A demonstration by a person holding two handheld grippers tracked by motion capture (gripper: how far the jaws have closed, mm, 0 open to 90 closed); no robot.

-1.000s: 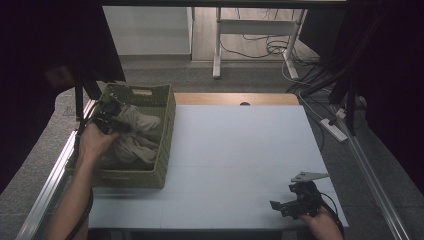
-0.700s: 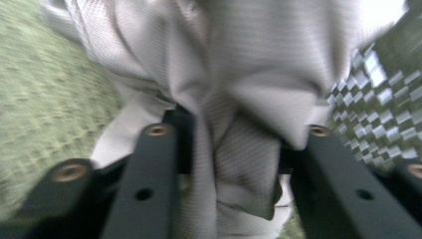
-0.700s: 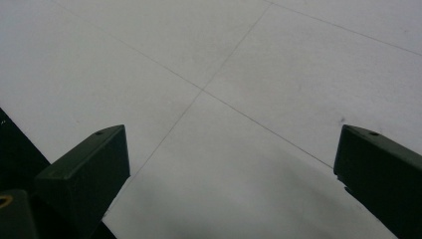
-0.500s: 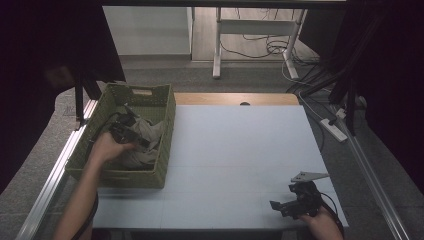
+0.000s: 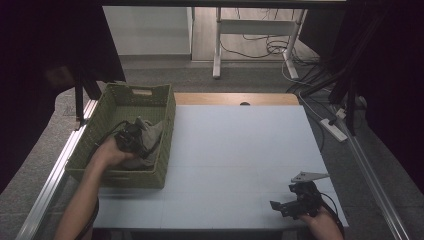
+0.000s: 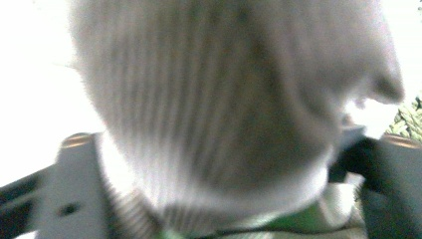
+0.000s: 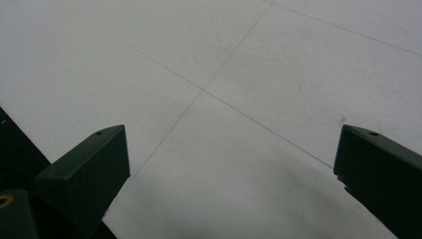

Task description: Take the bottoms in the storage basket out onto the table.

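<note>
A crumpled, pale grey ribbed knit cloth (image 5: 148, 136) lies bunched inside the green woven rectangular basket (image 5: 169, 129), against its right wall toward the near end. In the left gripper view its soft ribbed fabric (image 6: 234, 99) bulges up close, blurred, with 1 rounded fold hanging over.

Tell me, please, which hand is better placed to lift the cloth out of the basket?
Left: its tool is in the basket at the cloth; the right tool rests far across the table.
</note>
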